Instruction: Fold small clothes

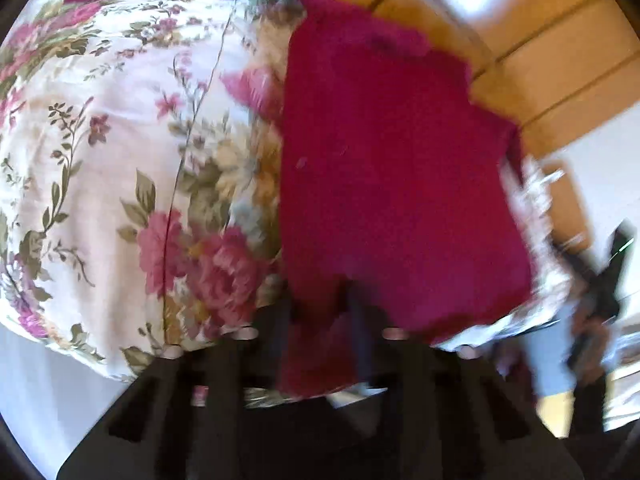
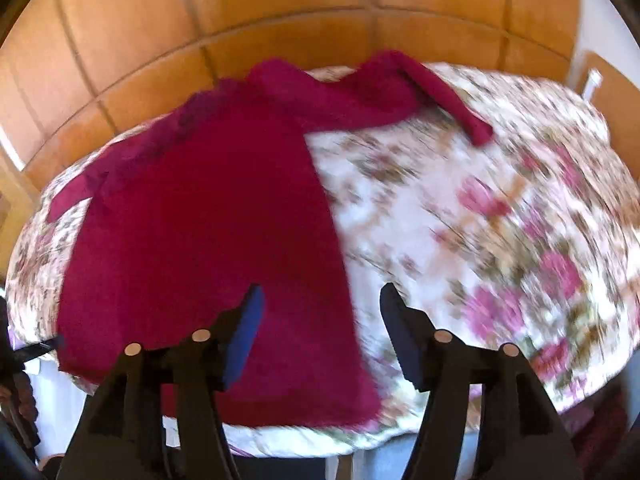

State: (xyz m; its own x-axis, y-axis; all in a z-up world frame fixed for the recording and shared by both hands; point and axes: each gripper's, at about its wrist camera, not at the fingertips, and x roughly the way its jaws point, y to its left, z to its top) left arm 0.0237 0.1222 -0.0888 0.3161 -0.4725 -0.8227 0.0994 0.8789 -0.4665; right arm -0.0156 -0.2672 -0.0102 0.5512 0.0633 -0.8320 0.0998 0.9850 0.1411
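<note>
A crimson knit sweater lies on a floral bedspread, body to the left, one sleeve stretched to the far right. My right gripper is open and empty, hovering above the sweater's near hem corner. In the left wrist view the sweater hangs close before the camera, and my left gripper is shut on its edge. Its dark fingers are mostly covered by the cloth. Both views are motion-blurred.
A wooden panelled wall stands behind the bed. The bedspread fills the left of the left wrist view. The other gripper's black frame and a blue sleeve show at that view's right edge.
</note>
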